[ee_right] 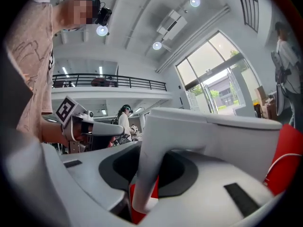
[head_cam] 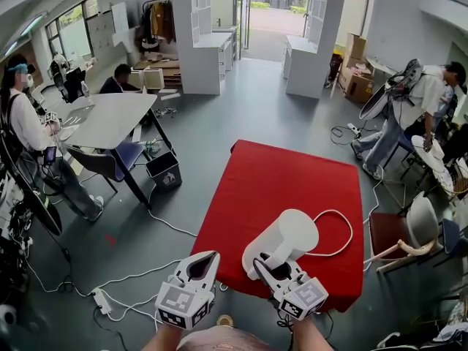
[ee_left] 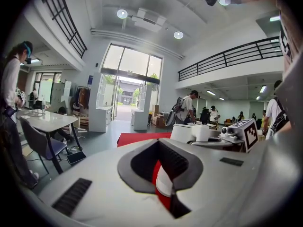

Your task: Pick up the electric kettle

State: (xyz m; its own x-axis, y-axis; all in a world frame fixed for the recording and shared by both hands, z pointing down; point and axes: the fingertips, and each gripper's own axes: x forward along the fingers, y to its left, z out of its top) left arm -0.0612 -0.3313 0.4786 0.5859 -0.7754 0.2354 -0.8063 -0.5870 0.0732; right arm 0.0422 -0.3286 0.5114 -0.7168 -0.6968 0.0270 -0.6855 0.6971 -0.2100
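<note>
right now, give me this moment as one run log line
right gripper: shut on electric kettle handle | left gripper: shut, empty | surface: red table

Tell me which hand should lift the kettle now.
Right. The handle of the kettle sits in the right gripper, while the left gripper holds nothing and hangs off to the kettle's side.

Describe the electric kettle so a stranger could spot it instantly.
Find the red table on the open floor. Near its front edge is the white electric kettle, the only object there, trailing a white cord, its handle in the right gripper.
</note>
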